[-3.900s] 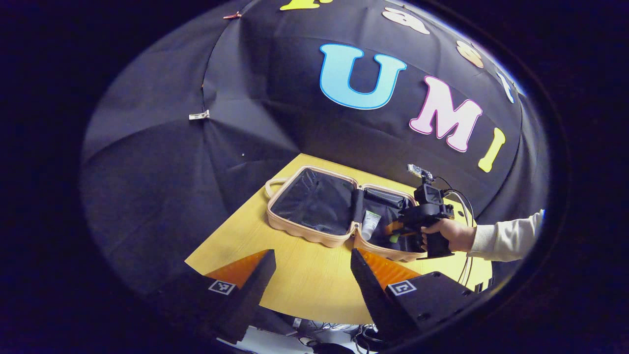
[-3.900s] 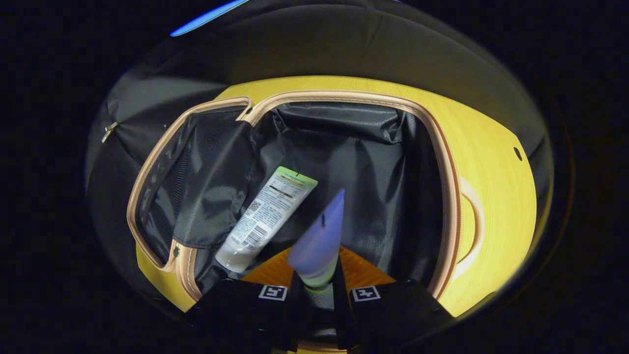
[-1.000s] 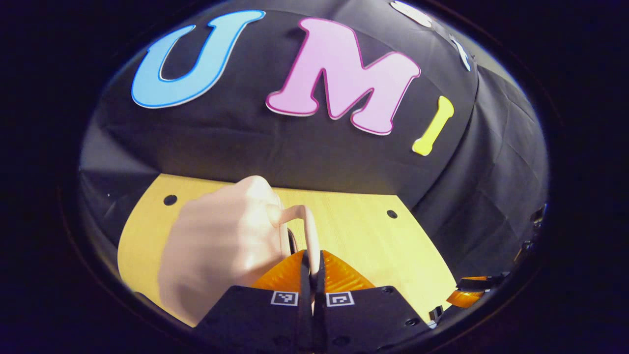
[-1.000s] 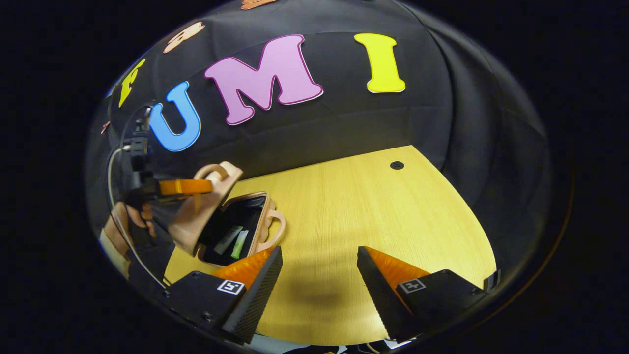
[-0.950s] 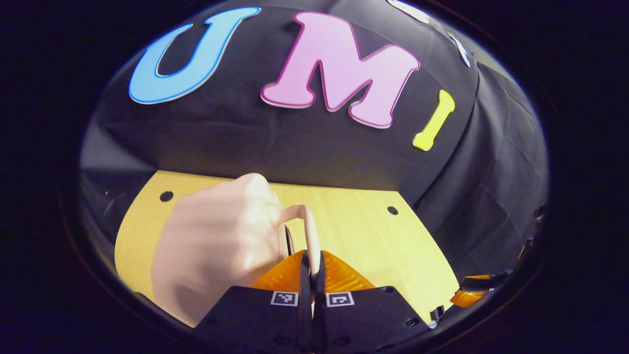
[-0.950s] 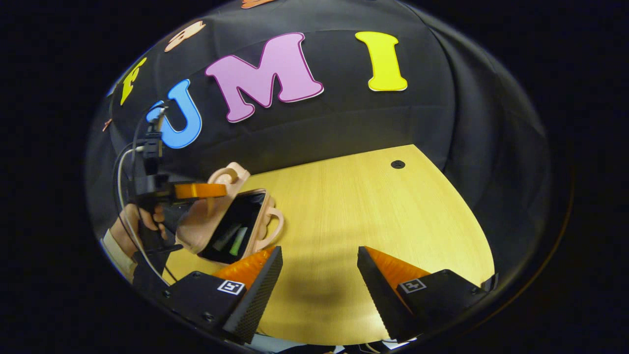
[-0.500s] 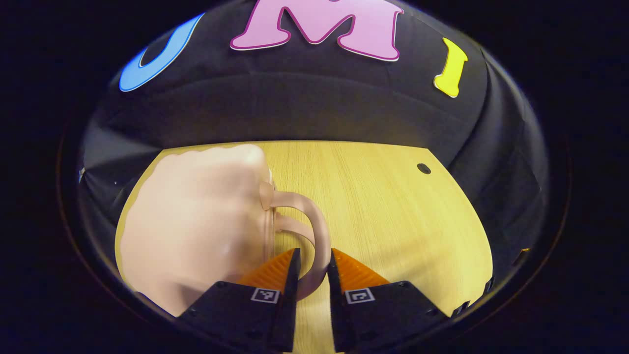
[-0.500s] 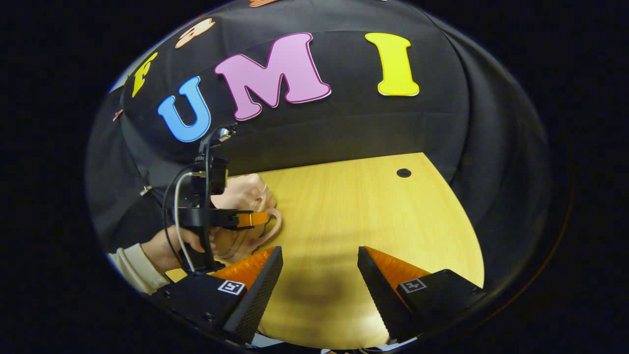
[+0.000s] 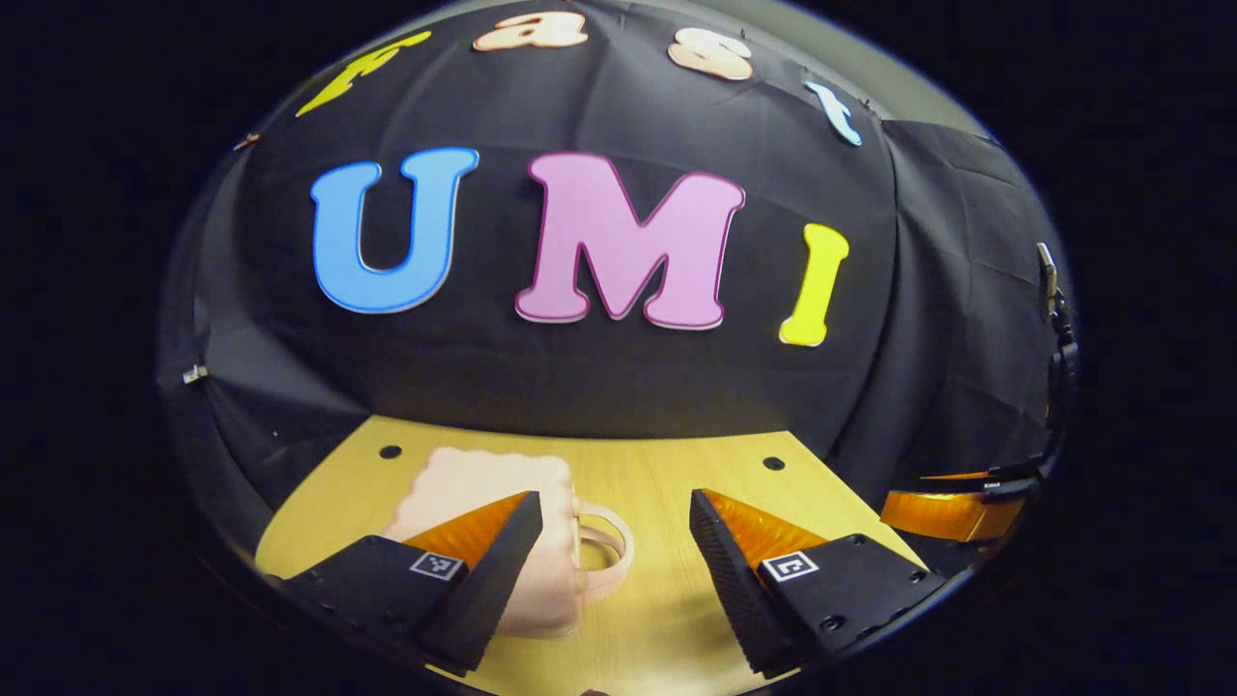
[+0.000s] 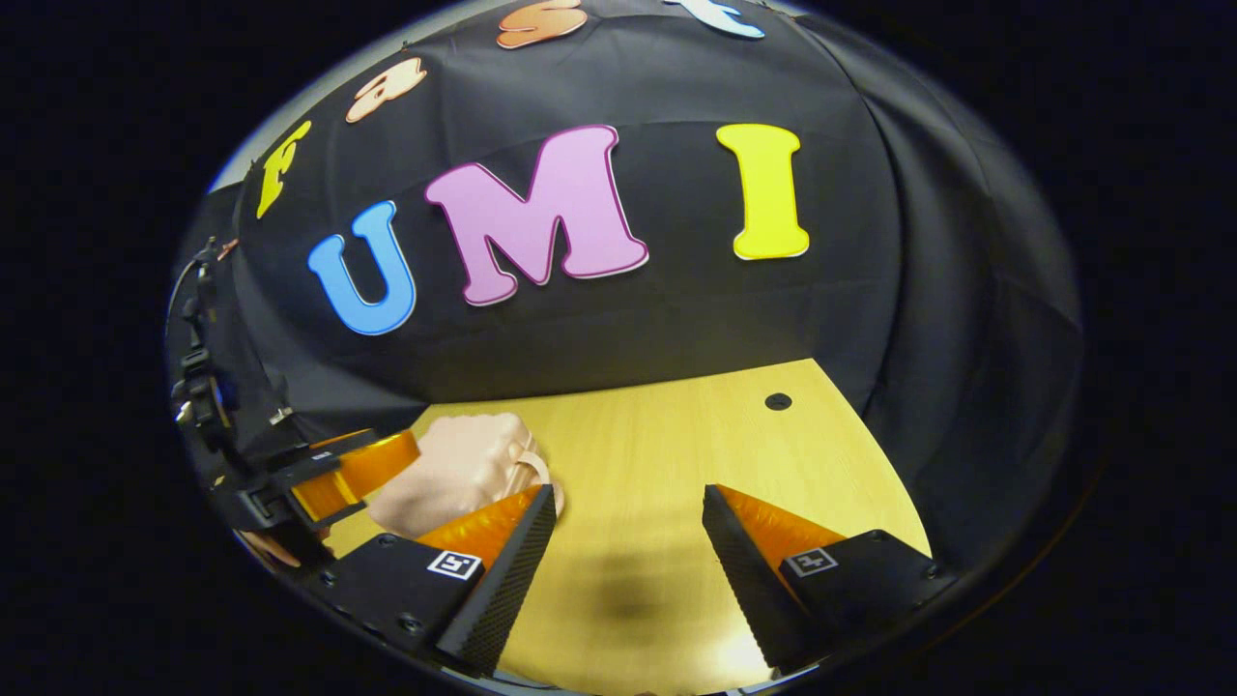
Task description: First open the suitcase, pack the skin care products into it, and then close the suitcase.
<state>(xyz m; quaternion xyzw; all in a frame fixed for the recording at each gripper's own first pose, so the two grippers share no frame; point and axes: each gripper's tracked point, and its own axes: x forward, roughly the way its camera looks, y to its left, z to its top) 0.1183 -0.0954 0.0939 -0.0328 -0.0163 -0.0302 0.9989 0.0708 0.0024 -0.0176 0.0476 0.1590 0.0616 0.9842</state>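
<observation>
The pink suitcase point(image 9: 483, 488) lies shut and flat on the yellow table point(image 9: 676, 483), its loop handle point(image 9: 607, 551) pointing right. The skin care products are hidden inside it. My left gripper point(image 9: 614, 498) hovers open above and just behind the case, and the handle shows between its fingers without touching them. In the right gripper view the suitcase point(image 10: 454, 474) sits at the lower left, with the left gripper point(image 10: 333, 474) beside it. My right gripper point(image 10: 628, 493) is open over bare table, right of the case, holding nothing.
The table has small round holes point(image 10: 778, 400) near its far edge. Black cloth walls close it in at the back and on both sides. The right gripper point(image 9: 952, 512) shows at the right edge of the left gripper view.
The left gripper swung the lid down by its handle, then let go, opened and pulled back. The suitcase now lies shut. The right gripper stayed open and barely moved.
</observation>
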